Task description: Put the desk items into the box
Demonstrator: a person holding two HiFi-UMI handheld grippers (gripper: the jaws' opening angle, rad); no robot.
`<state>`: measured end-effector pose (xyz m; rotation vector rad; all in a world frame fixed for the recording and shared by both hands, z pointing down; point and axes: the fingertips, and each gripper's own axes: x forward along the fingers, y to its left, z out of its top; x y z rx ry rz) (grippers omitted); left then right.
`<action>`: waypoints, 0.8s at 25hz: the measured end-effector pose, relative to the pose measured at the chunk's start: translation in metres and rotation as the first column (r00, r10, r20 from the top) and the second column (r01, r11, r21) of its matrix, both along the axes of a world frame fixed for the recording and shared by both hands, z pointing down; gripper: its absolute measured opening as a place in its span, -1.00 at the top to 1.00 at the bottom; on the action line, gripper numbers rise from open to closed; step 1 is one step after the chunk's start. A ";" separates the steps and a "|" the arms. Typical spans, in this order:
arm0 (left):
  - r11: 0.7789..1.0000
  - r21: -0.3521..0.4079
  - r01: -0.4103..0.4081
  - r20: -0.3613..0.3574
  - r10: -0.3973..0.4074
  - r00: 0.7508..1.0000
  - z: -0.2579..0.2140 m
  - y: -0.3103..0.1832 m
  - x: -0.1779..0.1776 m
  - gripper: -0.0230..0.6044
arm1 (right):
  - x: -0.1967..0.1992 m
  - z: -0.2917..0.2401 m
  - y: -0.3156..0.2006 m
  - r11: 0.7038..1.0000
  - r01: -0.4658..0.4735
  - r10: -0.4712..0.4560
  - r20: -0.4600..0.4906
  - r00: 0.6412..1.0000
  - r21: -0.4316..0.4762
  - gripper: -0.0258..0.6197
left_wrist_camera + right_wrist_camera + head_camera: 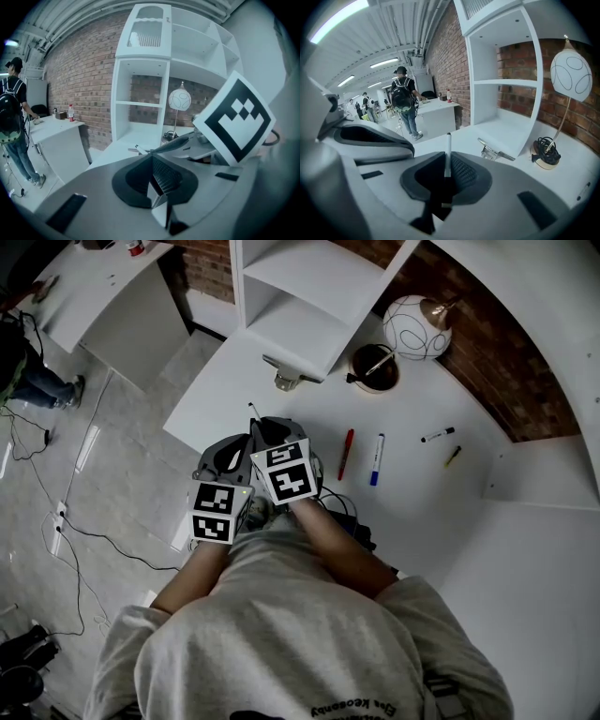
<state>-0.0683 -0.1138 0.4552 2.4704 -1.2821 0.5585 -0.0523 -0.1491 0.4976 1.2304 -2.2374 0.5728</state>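
**A:** Head view status?

**B:** Both tongs are up close to my chest over the desk (281, 343) edge. My right gripper (262, 426) has a pen (251, 410) poking out ahead, and my left gripper (223, 460) sits just beside it. 4 items are on the desk, well apart from me: red marker (346, 454), blue marker (376, 459), black-and-white marker (437, 435) and yellow pen (453, 456). No box in view.

**A:** Risk there?

**B:** I have to hunt for the box with a loaded grip. The tongs are nearly touching, so a turn could knock them together and jar the pen.

**A:** Left gripper view?

**B:** My left gripper (153, 158) has its jaws pressed together with nothing between them. The right gripper's marker cube fills the right side of this view, so clearance is tight.

**A:** Right gripper view?

**B:** My right gripper (446, 163) is clamped on the pen (448, 152), which stands upright. Most of its length is above the pads (461, 171). I judge it is held low, so it can pivot or slide out on a fast swing. It can also catch on the box rim if I come in tilted.
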 end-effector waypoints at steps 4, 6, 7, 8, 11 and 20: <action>1.000 -0.006 0.005 0.000 -0.005 1.000 0.001 -0.001 0.000 0.91 | -0.001 0.003 -0.001 0.998 0.014 -0.012 0.030 0.999 -0.060 0.77; 1.000 -0.009 0.008 0.000 -0.008 1.000 0.002 -0.002 -0.001 0.91 | -0.002 0.006 -0.002 0.996 0.026 -0.023 0.033 0.999 -0.087 0.77; 1.000 -0.011 0.009 0.000 -0.009 1.000 0.002 -0.002 -0.001 0.91 | -0.002 0.007 -0.002 0.994 0.031 -0.028 0.032 0.999 -0.100 0.77; 1.000 -0.012 0.010 -0.001 -0.010 1.000 0.003 -0.002 -0.001 0.91 | -0.002 0.008 -0.002 0.993 0.034 -0.031 0.030 0.999 -0.112 0.77; 1.000 -0.017 0.013 -0.002 -0.013 1.000 0.003 -0.003 -0.001 0.91 | -0.002 0.009 -0.002 0.990 0.042 -0.037 0.036 0.999 -0.131 0.77; 1.000 0.005 0.011 -0.019 -0.011 1.000 -0.002 -0.004 0.002 0.91 | 0.008 -0.020 -0.004 0.995 -0.014 -0.003 0.178 0.984 0.095 0.76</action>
